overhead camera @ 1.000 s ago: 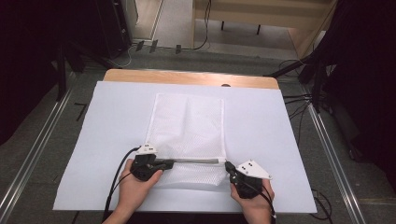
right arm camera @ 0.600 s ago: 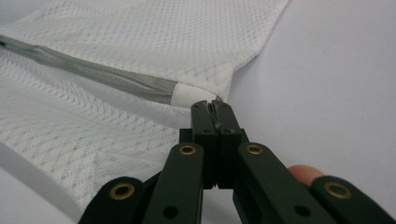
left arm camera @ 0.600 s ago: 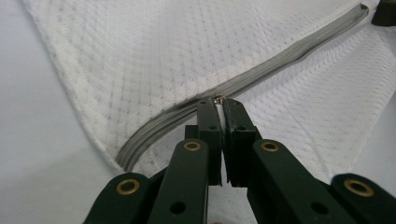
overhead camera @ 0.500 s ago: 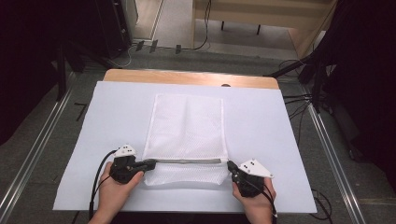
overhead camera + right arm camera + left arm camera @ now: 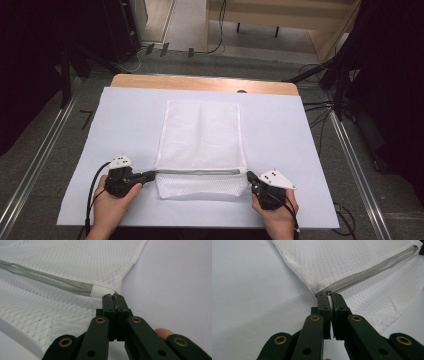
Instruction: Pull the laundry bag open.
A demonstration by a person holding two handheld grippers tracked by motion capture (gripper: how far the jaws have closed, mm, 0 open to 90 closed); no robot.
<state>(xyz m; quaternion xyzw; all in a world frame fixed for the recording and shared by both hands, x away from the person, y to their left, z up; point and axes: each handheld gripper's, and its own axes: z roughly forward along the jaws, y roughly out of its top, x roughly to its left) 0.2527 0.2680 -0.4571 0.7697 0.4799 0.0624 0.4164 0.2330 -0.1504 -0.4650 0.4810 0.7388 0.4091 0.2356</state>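
Up high, the white mesh bag [image 5: 201, 148] lies flat on the white sheet [image 5: 300, 145], a gripper at each end of its grey zipper [image 5: 200, 171]. Close up, the left gripper [image 5: 328, 293] pinches the zipper's end, and the right gripper [image 5: 113, 296] pinches the bag's edge.

We see a wooden table [image 5: 150, 81] covered by a white sheet [image 5: 120, 120]; a white mesh bag [image 5: 200, 135] lies flat on it.
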